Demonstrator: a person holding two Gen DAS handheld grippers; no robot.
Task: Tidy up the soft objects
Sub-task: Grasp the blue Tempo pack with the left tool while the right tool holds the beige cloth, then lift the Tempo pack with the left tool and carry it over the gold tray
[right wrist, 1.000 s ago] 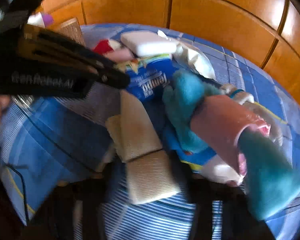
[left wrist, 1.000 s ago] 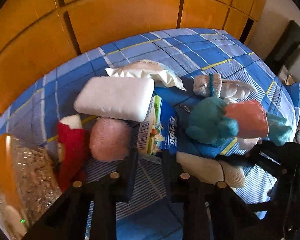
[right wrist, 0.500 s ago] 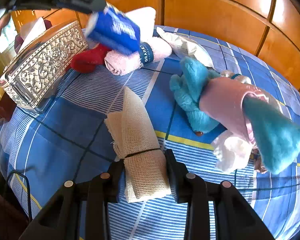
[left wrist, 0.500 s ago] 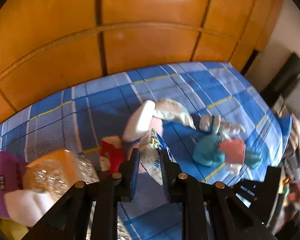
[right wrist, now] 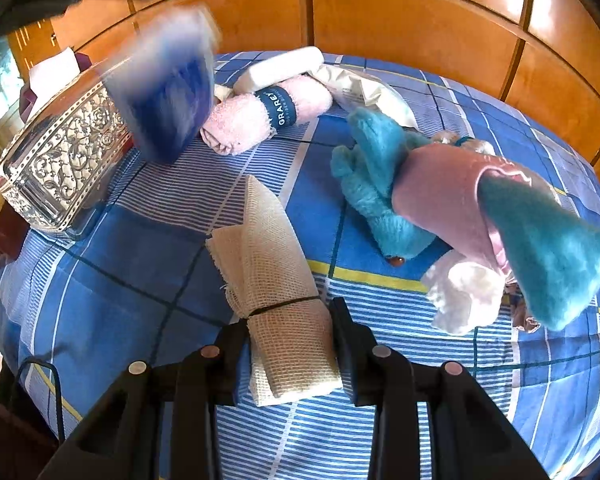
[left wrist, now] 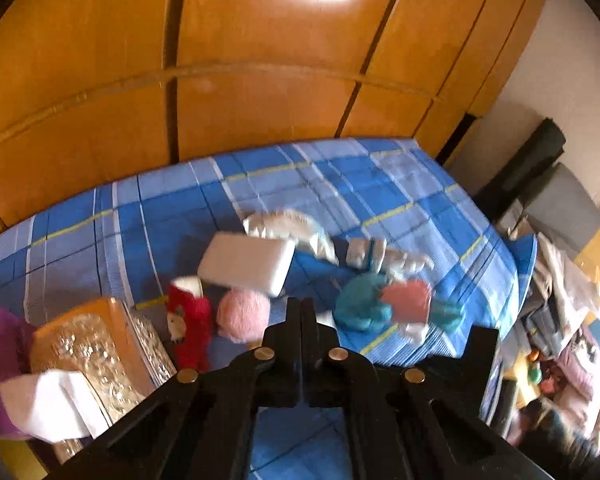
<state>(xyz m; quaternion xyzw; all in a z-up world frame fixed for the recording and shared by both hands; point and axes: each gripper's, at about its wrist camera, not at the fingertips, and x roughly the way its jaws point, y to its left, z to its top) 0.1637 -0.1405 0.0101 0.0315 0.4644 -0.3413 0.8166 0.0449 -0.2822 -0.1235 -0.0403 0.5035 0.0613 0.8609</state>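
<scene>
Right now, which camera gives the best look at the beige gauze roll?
The right wrist view: the beige gauze roll fills the centre, sharp, with its weave and dark band clear, between the right hand-held gripper fingers. In the left wrist view only a pale sliver shows beside the shut left hand-held gripper.

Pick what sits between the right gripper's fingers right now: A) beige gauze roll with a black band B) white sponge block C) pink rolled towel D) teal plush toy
A: in the right wrist view the right gripper has its fingers on either side of the beige gauze roll, pressed against it, while the pink rolled towel, the white sponge block and the teal plush toy lie farther off on the blue checked cloth.
</scene>
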